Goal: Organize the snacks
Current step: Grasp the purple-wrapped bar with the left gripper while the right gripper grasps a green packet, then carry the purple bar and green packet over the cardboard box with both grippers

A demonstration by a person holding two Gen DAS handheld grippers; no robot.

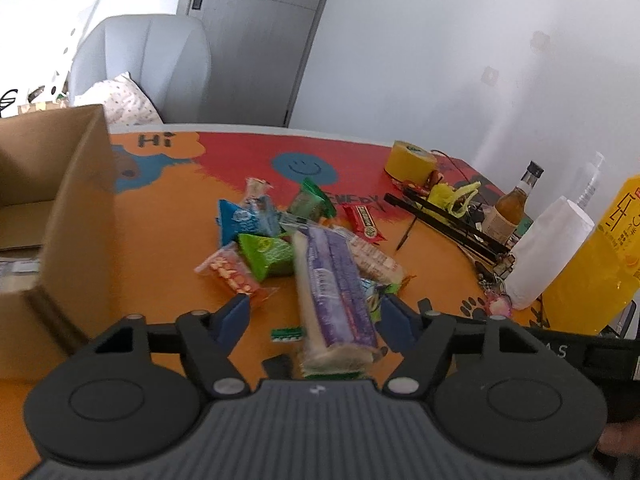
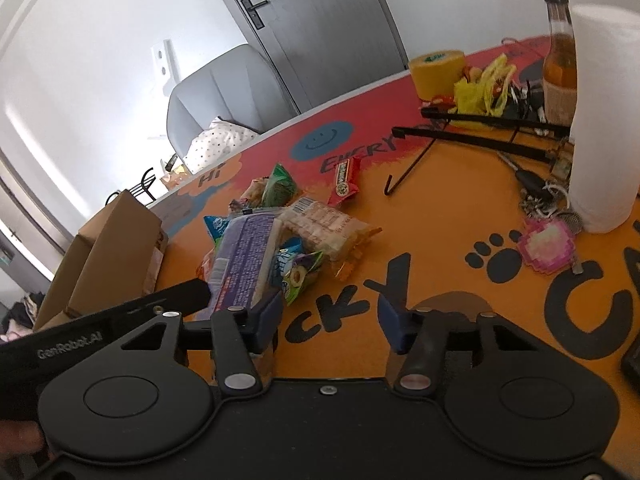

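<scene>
While the heap of snacks remains almost whole, we judge the task barely begun. The open brown cardboard box (image 1: 52,216), which we take as our landmark and as the likely container, shows no snack inside in either view, though much of its interior is hidden from us.

We find the left gripper (image 1: 316,316) with its blue-padded tongs spread wide. The long purple-and-white wrapped biscuit pack (image 1: 336,284) lies lengthwise in the gap between them, touching neither pad that we can confirm; whether it is lifted or rests on the heap we cannot tell. The right gripper (image 2: 330,320) also stands spread and holds nothing, over bare orange tablecloth (image 2: 440,208) on the side of the heap away from the box.

Right of the box, on the tablecloth, the remaining snacks lie heaped:
- a blue triangular pouch (image 1: 244,220)
- a green triangular pouch (image 1: 268,256)
- a clear packet of orange-red snacks (image 1: 232,276), nearest the box
- a dark green packet (image 1: 312,200)
- a red wrapped bar (image 1: 366,222), on the far side from the box
- a clear pack of pale crackers (image 2: 324,228)

All of these, in our judgement, are left to sort.

Legible writing: "Hi" printed on the cloth just beyond the box; "GenRobot.AI" on the left tool's body in the right view; "CKY" in large black letters on the cloth. Snack labels are too blurred to read.
</scene>
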